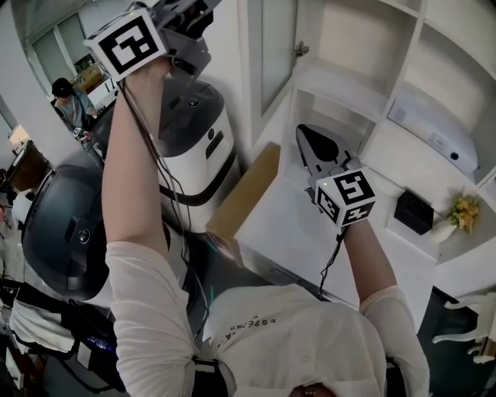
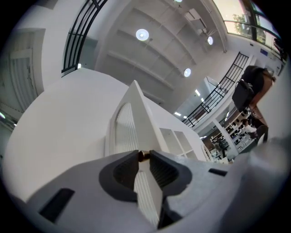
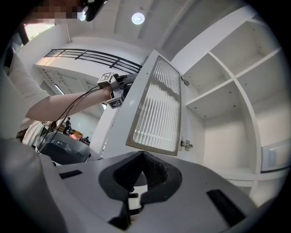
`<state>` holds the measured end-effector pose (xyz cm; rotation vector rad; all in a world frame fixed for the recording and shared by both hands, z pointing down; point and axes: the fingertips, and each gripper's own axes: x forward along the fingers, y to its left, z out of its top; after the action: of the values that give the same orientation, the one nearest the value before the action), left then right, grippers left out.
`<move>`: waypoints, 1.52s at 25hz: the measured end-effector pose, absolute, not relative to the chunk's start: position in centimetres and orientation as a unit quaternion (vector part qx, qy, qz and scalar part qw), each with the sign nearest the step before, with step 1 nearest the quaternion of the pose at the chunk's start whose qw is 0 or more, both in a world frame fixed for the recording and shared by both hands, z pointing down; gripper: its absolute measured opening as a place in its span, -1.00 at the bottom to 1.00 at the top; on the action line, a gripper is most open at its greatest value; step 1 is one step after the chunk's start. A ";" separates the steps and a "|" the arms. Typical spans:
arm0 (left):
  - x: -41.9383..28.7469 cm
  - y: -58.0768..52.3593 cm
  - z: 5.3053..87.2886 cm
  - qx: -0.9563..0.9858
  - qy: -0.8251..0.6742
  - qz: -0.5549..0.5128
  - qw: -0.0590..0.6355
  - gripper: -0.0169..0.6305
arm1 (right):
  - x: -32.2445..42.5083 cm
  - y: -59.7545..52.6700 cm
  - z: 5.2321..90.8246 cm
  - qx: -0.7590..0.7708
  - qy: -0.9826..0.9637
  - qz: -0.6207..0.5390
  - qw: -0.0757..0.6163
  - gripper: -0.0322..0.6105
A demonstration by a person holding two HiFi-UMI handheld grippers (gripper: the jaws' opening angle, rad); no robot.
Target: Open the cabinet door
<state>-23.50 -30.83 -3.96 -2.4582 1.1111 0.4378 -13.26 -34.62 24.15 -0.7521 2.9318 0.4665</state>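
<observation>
The cabinet door (image 3: pixel 157 107), a white frame round ribbed glass, stands swung out from the open white cabinet (image 3: pixel 218 95). In the left gripper view I see the door (image 2: pixel 136 118) edge-on, with its small brass knob (image 2: pixel 143 155) between the jaw tips. My left gripper (image 2: pixel 144 157) is shut on that knob; it is raised at the top of the head view (image 1: pixel 194 12) and shows beside the door's free edge in the right gripper view (image 3: pixel 119 88). My right gripper (image 3: pixel 143 154) is shut and holds nothing, below the door over the counter (image 1: pixel 318 151).
Bare shelves (image 1: pixel 349 77) fill the cabinet, and a hinge (image 3: pixel 185 144) shows on the door. A white counter (image 1: pixel 310 225) carries a black box (image 1: pixel 413 211) and yellow flowers (image 1: pixel 463 209). A cardboard box (image 1: pixel 244 194) and a white machine (image 1: pixel 194 139) stand left of it. A person (image 1: pixel 70 97) is far left.
</observation>
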 end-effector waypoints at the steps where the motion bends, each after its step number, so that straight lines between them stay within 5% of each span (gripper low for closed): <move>1: -24.2 -30.9 -4.0 -0.876 0.408 0.157 0.202 -0.71 | -13.7 -34.5 24.1 -0.241 0.958 0.152 0.043 -0.87; 8: -28.2 -32.5 -3.6 -0.863 0.439 0.188 0.166 -0.76 | -15.3 -34.8 24.6 -0.219 0.967 0.109 0.067 -0.87; 23: -28.0 -31.2 -2.0 -0.831 0.495 0.153 0.204 -0.76 | -12.4 -34.9 26.9 -0.250 0.963 0.083 0.048 -0.87; 38: -21.6 -27.2 12.2 -0.818 0.535 0.036 0.210 -0.76 | -11.4 -30.8 28.9 -0.233 0.969 0.071 0.045 -0.87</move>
<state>-21.60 -27.25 12.15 -2.2750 1.4866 0.0992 -11.42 -30.76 28.87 -0.7121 2.9599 0.2163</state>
